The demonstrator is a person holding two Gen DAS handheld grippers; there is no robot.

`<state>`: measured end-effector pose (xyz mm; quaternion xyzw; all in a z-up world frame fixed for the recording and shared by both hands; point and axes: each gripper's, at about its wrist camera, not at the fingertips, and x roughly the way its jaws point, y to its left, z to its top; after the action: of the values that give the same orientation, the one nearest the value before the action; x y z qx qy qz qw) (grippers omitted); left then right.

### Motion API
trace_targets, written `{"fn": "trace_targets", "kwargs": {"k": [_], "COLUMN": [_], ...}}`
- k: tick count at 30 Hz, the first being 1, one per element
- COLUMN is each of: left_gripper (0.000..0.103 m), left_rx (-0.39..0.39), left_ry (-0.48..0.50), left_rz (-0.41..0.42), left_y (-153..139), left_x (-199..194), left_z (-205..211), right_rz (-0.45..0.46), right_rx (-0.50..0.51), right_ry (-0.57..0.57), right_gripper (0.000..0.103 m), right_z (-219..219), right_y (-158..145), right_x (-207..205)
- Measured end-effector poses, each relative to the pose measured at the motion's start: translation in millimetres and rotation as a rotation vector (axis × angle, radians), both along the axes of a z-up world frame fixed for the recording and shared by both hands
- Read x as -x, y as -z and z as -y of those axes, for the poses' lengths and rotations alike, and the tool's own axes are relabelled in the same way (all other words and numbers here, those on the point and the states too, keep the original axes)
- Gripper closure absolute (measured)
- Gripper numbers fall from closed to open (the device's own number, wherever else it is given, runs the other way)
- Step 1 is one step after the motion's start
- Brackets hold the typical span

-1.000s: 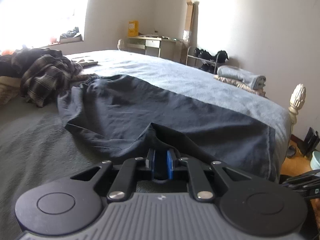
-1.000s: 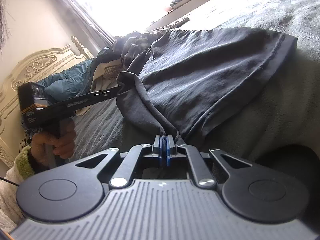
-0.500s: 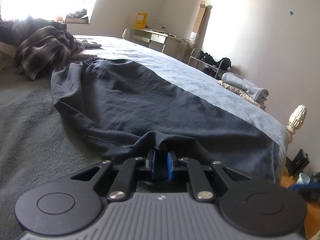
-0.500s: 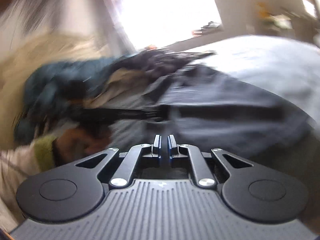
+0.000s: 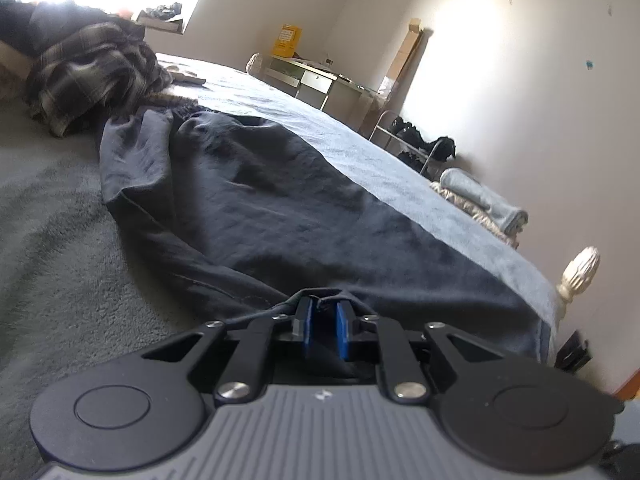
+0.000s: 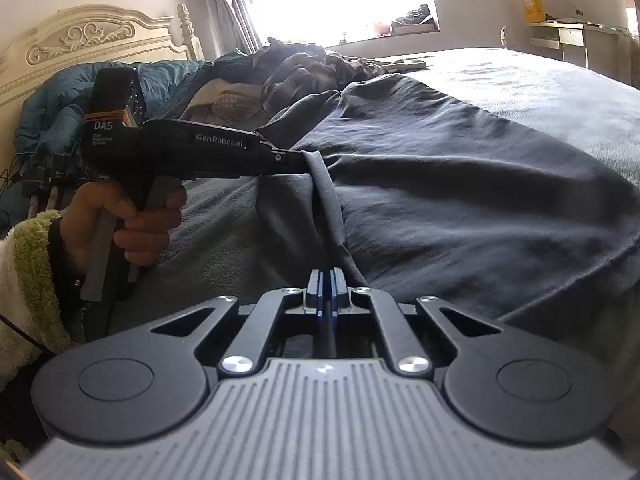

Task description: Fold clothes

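A dark navy garment (image 5: 304,216) lies spread over the grey bed blanket (image 5: 60,240); it also shows in the right wrist view (image 6: 460,184). My left gripper (image 5: 322,305) is shut on the garment's near edge, cloth bunched between the blue pads. In the right wrist view the left gripper (image 6: 300,158) pinches a raised fold. My right gripper (image 6: 327,276) is shut on the same edge, a taut strip of cloth running from it up to the left gripper.
A plaid garment pile (image 5: 88,72) and teal duvet (image 6: 60,96) lie by the headboard (image 6: 88,40). Folded towels (image 5: 484,200), a shoe rack (image 5: 420,148) and a desk (image 5: 316,80) stand beside the bed. A bedpost finial (image 5: 580,272) marks the foot corner.
The right gripper swung fast and now sits lower right of the left gripper, its pads closed on the garment's edge again. The left gripper moved lower and tilted, still gripping cloth.
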<state>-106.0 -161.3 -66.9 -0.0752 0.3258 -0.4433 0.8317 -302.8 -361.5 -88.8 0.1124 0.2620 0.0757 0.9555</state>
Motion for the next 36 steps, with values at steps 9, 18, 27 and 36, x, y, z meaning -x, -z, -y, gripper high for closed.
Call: {"fn": "trace_targets", "kwargs": {"k": [9, 18, 27, 36], "left_gripper": [0.08, 0.08, 0.069, 0.059], "left_rx": [0.196, 0.157, -0.173, -0.374], "left_ry": [-0.034, -0.149, 0.201, 0.493], "left_rz": [-0.221, -0.14, 0.303, 0.587], "left_y": [2.8, -27.0, -36.2, -10.6], "left_x": [-29.5, -3.9, 131.1, 180.3], "left_z": [-27.1, -57.1, -13.7, 20.7], "right_rz": [0.001, 0.003, -0.09, -0.336], "right_rx": [-0.039, -0.124, -0.388, -0.584], "right_ry": [0.008, 0.016, 0.01, -0.114], "right_gripper": [0.102, 0.102, 0.102, 0.102], "right_z": [2.4, 11.2, 43.8, 77.7], "right_y": [2.6, 6.7, 12.4, 13.9], "right_x": [3.1, 3.0, -8.5, -48.3]}}
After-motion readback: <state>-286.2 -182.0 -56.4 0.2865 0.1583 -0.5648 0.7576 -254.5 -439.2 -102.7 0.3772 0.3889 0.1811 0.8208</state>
